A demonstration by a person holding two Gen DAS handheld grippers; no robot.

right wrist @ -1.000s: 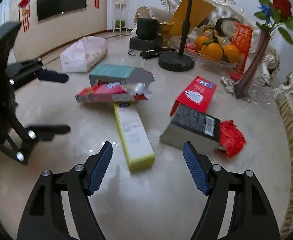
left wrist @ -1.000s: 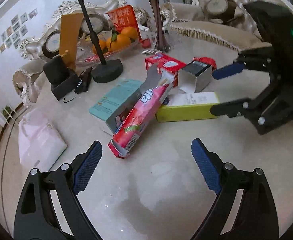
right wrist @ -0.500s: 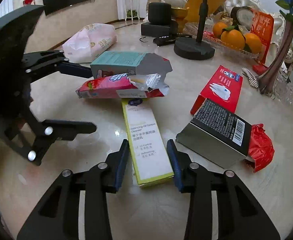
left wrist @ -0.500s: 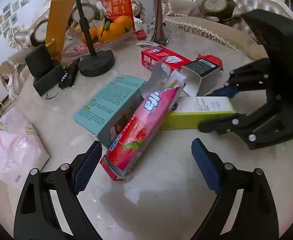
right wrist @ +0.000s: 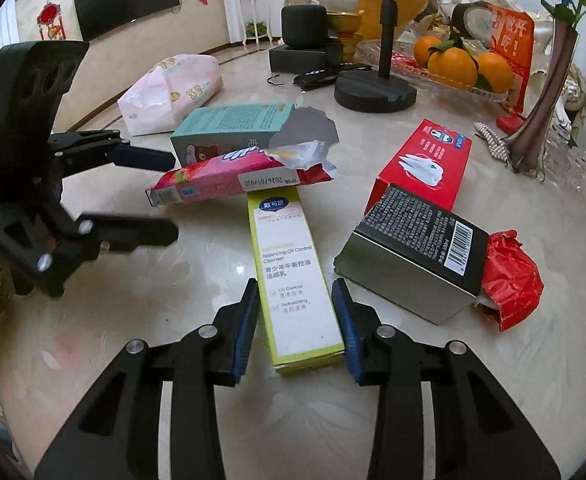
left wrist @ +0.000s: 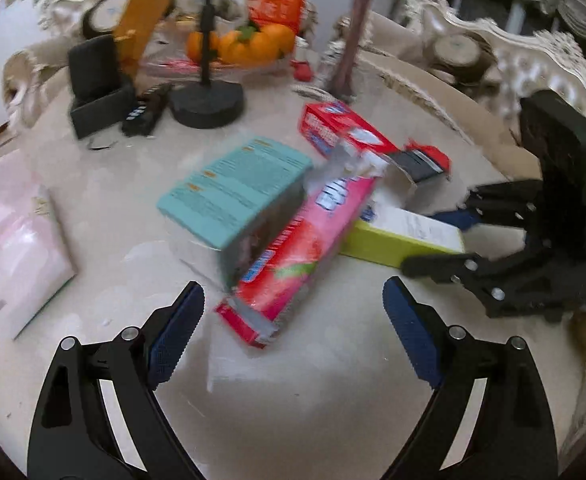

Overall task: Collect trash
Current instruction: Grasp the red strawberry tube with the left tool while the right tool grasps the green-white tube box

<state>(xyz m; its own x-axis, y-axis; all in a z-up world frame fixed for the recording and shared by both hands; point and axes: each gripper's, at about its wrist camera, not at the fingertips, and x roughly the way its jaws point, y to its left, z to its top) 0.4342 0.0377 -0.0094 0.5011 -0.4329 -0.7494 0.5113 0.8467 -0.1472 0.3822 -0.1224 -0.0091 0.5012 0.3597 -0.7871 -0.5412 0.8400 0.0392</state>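
Right gripper [right wrist: 296,322] clamped on yellow-green cleanser box [right wrist: 293,276], 6 o'clock. Left gripper [left wrist: 293,334] spread wide, nothing held. Pink toothpaste box [left wrist: 299,256] at 12 o'clock from it, torn open, contents unclear.

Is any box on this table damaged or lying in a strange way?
Yes. The long pink carton has a torn-open end with crumpled lining, and it lies slanted across the yellow-green cleanser box beside the teal box.
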